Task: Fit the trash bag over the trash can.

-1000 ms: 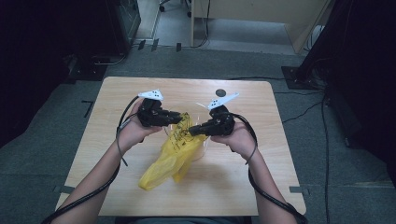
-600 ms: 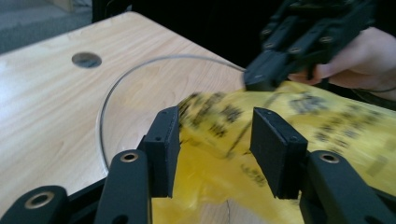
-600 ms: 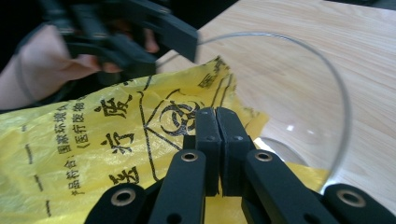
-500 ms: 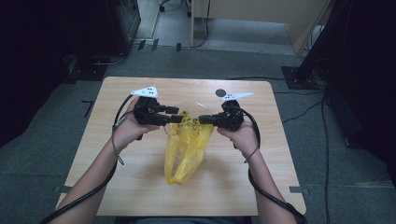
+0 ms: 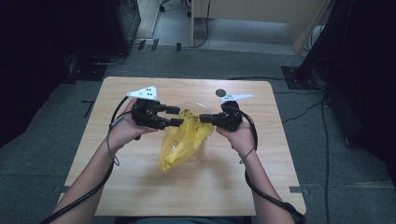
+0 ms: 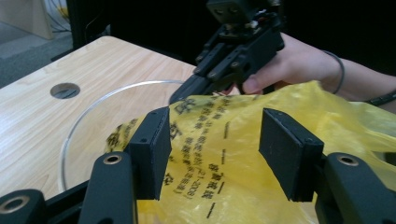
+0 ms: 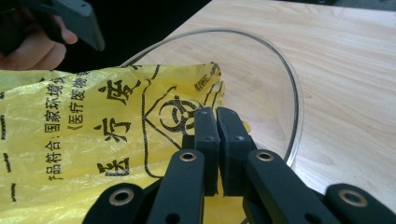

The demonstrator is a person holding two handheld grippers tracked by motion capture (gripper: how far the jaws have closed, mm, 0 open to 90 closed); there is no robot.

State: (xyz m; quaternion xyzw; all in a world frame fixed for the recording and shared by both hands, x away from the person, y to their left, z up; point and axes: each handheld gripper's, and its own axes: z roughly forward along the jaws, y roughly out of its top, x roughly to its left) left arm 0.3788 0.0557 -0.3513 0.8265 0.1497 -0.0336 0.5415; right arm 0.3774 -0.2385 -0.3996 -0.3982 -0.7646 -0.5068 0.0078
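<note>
- My right tongs (image 7: pixel 217 140) are pressed together on the yellow bag (image 7: pixel 93 140); in the right gripper view the jaws meet at lower centre with the plastic running in between them, just below the printed hazard symbol.
- My left tongs (image 6: pixel 212 154) stand wide apart; in the left gripper view the two black pads sit at lower left and lower right of the frame with the yellow film spread behind and between them. I cannot tell whether either pad touches the plastic.
- In the high view the left tongs (image 5: pixel 173 116) and right tongs (image 5: pixel 204 118) face each other at the middle of the frame, the bag's top bunched between them.
- The yellow bag (image 5: pixel 183 142) hangs from there toward lower centre of the high view, its lower end lying on the wood.
- A clear glass bowl (image 5: pixel 205 109) sits under the bag; its rim arcs across the upper left of the left gripper view (image 6: pixel 93 105) and curves down the right side of the right gripper view (image 7: pixel 292 84).
- The wooden surface (image 5: pixel 140 186) carries the bowl; a round dark hole (image 5: pixel 221 93) is near its far edge, above the right tongs in the high view.
- In the left gripper view the other hand (image 6: pixel 299 65) grips its tool at upper right, a thin band around the wrist.
</note>
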